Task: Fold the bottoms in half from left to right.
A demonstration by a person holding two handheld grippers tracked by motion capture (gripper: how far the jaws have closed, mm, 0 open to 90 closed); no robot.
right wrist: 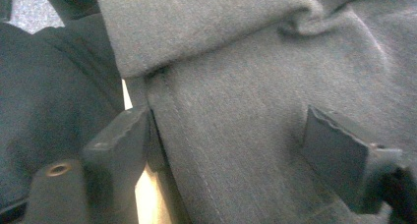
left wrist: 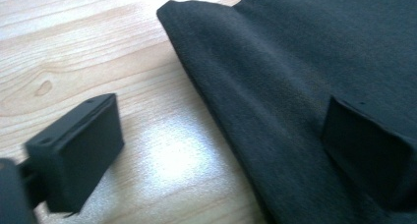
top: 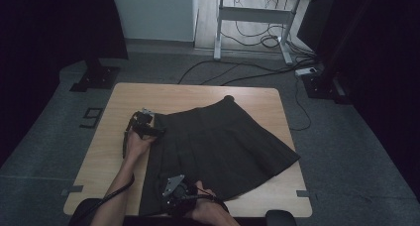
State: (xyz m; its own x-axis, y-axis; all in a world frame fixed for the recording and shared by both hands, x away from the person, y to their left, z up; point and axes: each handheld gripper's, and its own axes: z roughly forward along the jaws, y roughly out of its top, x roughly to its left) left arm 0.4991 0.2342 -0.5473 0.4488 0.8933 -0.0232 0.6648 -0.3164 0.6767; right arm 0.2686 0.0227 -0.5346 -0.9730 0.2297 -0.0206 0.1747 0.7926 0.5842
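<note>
Skirt (top: 218, 141) lies spread flat on the wooden table (top: 124, 99) in the high view, my left gripper (top: 148, 129) at its far-left edge and my right gripper (top: 176, 194) at its near edge. Left gripper view: jaws wide, straddling the hem, one on wood, one over cloth. Right gripper view: jaws wide over a seam, gripping nothing; I judge a fold is being set up, and both must next close on fabric.

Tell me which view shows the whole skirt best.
The high view: the skirt lies spread on the table, its outline nearly complete. The left gripper view shows one edge; the right gripper view, close-up fabric with a seam.
</note>
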